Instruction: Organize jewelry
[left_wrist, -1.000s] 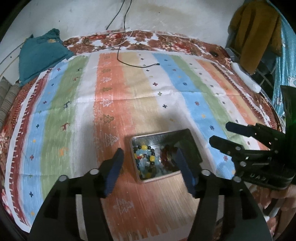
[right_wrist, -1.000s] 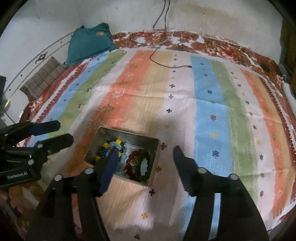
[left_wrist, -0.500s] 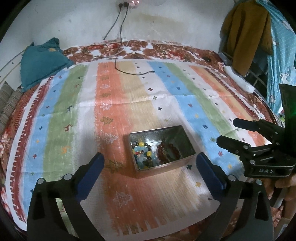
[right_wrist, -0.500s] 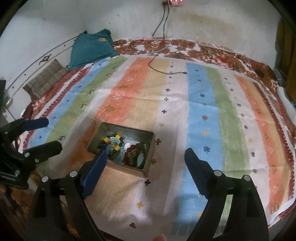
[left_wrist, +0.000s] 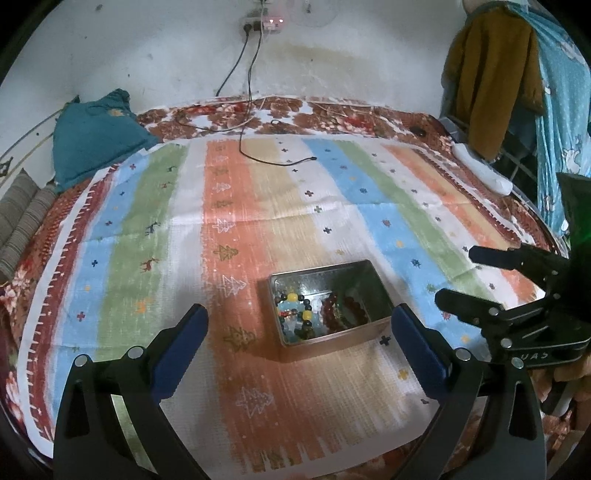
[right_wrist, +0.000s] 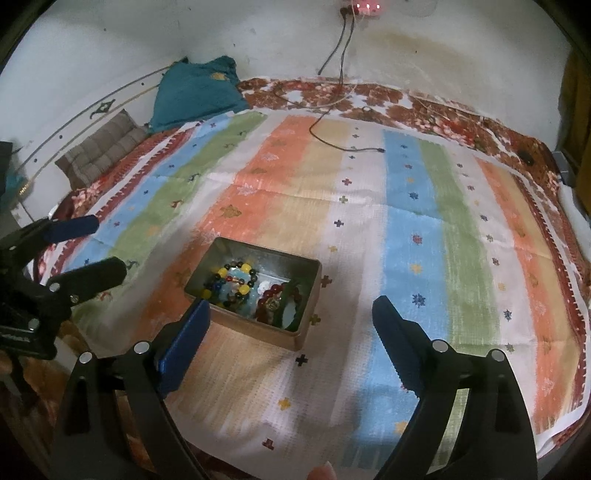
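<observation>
A metal tin (left_wrist: 291, 341) stands on the striped cloth (left_wrist: 258, 221); it also shows in the right wrist view (right_wrist: 266, 334). Inside lie a multicoloured bead bracelet (left_wrist: 295, 314) and a dark red bead bracelet (left_wrist: 338, 308). The right wrist view shows the multicoloured bracelet (right_wrist: 231, 282), the red one (right_wrist: 271, 301) and a green bangle (right_wrist: 295, 310). My left gripper (left_wrist: 299, 332) is open and empty, held back above the tin. My right gripper (right_wrist: 291, 314) is open and empty, just right of the tin. It also shows at the right of the left wrist view (left_wrist: 454, 275).
A black cable (left_wrist: 273, 158) lies on the far part of the cloth. A teal cushion (left_wrist: 92, 136) sits at the far left, striped cushions (right_wrist: 103, 151) beside it. Clothes (left_wrist: 495, 74) hang at the right. A white object (left_wrist: 484, 173) lies on the right edge.
Both grippers have opened wide and pulled back and up from the tin. The bracelets have stayed in the tin.
</observation>
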